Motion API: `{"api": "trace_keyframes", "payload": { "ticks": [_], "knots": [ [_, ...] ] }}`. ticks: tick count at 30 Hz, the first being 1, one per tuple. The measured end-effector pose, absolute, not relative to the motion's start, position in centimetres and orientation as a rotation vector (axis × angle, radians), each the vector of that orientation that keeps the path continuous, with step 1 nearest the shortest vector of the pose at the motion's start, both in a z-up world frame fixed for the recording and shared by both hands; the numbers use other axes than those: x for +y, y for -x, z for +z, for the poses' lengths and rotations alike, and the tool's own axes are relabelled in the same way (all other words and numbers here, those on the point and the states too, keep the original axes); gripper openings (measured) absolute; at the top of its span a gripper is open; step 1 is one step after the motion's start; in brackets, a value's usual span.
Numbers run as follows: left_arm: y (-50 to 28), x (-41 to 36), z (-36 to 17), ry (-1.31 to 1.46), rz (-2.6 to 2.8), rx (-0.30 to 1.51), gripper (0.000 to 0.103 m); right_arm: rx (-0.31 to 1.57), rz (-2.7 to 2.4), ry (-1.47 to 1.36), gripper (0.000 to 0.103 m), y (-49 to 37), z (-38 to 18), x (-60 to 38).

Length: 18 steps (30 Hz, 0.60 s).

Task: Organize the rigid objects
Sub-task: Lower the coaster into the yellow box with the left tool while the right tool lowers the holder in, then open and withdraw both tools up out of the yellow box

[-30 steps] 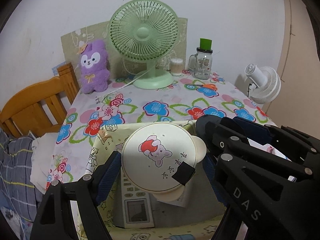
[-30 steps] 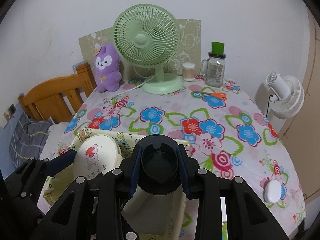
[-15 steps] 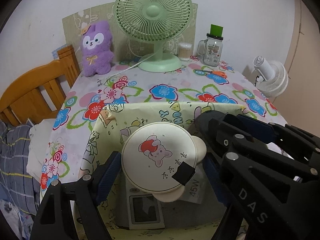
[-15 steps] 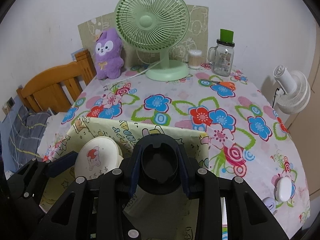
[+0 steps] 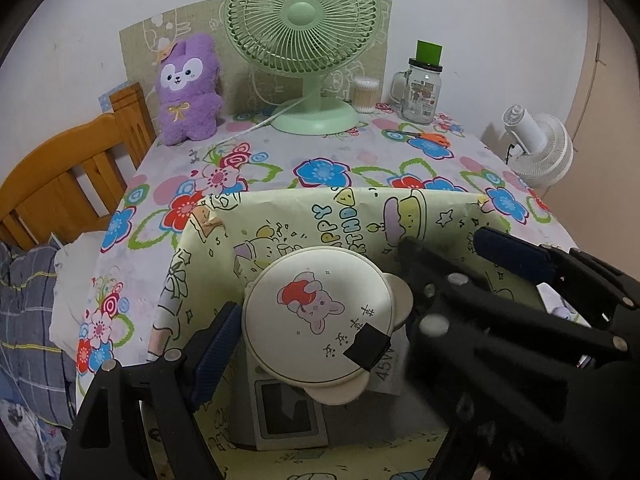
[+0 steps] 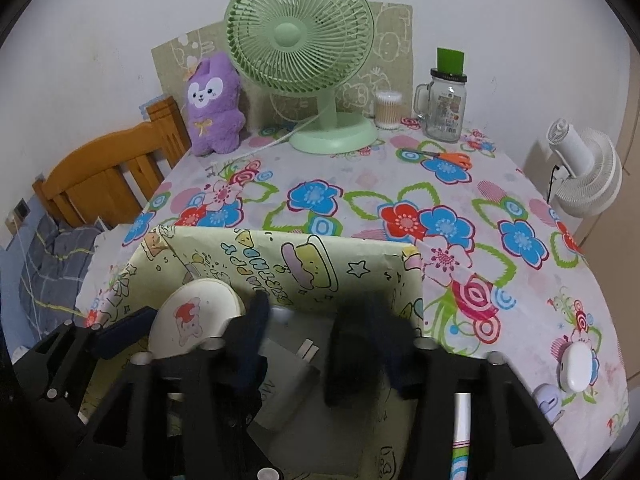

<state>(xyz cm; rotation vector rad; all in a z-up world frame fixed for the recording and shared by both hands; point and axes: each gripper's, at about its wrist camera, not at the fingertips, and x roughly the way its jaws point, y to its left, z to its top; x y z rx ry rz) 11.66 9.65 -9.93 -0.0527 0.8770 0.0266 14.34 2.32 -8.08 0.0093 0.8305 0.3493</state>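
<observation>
A round cream case (image 5: 320,316) with a rabbit picture hangs over the yellow patterned box (image 5: 320,216). My left gripper (image 5: 320,312) is shut on it: the left pad touches its edge, and the right pad is hidden behind the other gripper. The case (image 6: 196,320) also shows at lower left in the right wrist view. My right gripper (image 6: 324,320) is over the box (image 6: 300,248) with its jaws opening. A blurred black cylinder (image 6: 352,344) sits between them against the right finger, clear of the left one. A grey device with a screen (image 5: 284,416) and a white charger (image 5: 384,368) lie in the box.
At the back of the flowered table stand a green fan (image 6: 300,40), purple plush (image 6: 214,104), glass jar (image 6: 446,108) and swab tub (image 6: 387,110). Orange scissors (image 6: 448,157) lie nearby. A white oval gadget (image 6: 576,364) sits at the right edge. A wooden bed frame (image 5: 68,184) stands left, a white fan (image 6: 588,176) right.
The right jaws have parted and the black cylinder, gripped tight before, now sits loose and blurred between them. Both views have tipped down over the box. The left gripper still holds the case.
</observation>
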Motion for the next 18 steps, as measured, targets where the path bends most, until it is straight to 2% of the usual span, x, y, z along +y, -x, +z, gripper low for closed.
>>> {"api": "trace_keyframes", "payload": {
  "ticks": [1,3,18],
  "knots": [
    [-11.6,9.7,-9.9,0.062,0.024,0.877,0.085,0.826,0.358,-0.015,0.066,-14.2,-8.0,2.3],
    [-11.3,9.9,-9.7,0.079,0.026,0.875,0.086,0.815,0.351,-0.005,0.079,-13.8,-7.7,2.4],
    [-9.1,8.2,-7.9,0.067,0.040,0.832,0.089,0.732,0.337,0.011,0.083,-10.9,-5.2,0.3]
  ]
}}
